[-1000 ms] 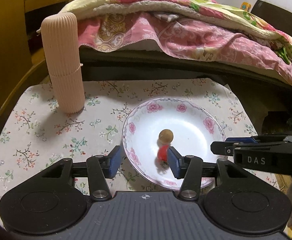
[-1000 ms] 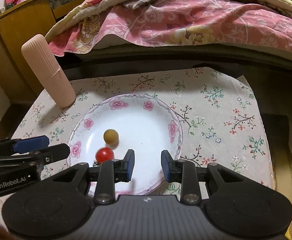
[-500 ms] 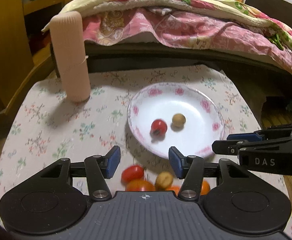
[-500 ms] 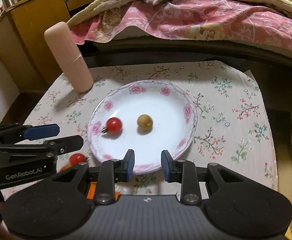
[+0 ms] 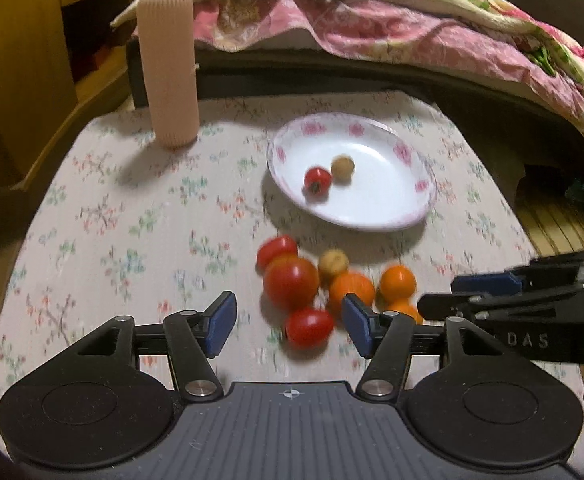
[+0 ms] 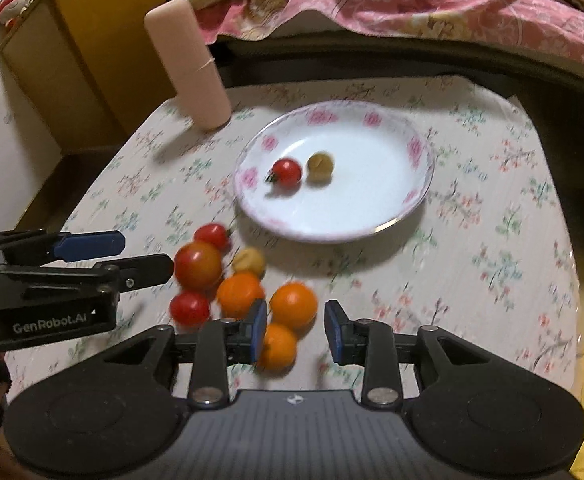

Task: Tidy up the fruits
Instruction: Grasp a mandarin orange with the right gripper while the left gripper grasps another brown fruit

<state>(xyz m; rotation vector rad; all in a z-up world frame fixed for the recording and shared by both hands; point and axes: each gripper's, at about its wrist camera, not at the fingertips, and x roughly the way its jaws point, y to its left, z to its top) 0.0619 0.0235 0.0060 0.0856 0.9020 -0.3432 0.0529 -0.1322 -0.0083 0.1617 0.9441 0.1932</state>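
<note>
The left gripper is hovering spread around a small red tomato, likely soft and slippery, best pinched gently across its middle

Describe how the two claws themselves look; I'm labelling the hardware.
Both are black plastic with blue pads on the fingertips, two round discs and a ribbed grey centre panel. The left claw reads "GenRobot.AI" on its side, the right claw "DAS". No cables or sleeves are visible.
</note>
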